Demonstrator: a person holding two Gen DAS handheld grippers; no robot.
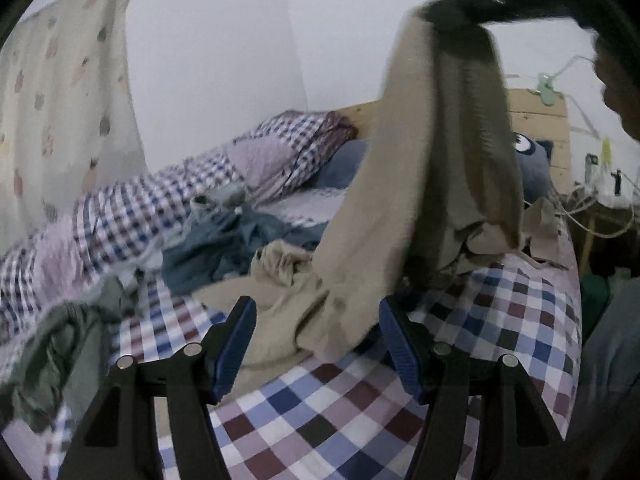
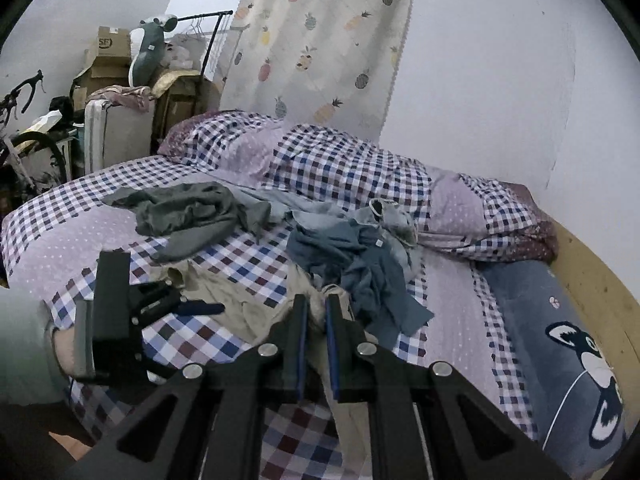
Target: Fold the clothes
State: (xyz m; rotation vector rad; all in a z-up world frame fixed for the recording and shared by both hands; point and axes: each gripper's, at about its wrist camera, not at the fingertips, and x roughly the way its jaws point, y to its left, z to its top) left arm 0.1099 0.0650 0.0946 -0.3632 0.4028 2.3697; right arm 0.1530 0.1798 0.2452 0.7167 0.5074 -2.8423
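Beige garment (image 1: 384, 208) hangs clamped in the right gripper (image 2: 316, 344) fingers; left gripper (image 1: 316, 344) fingers apart over the checked bedsheet (image 1: 500, 320).

Black hand-held gripper (image 1: 316, 344) frames, blue pads (image 1: 236, 344), 4 silver rivets.

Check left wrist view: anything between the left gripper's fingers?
Yes. In the left wrist view, the beige garment hangs down into the gap between the open left gripper's fingers, lifted from above by the right gripper. Neither finger is closed on it.
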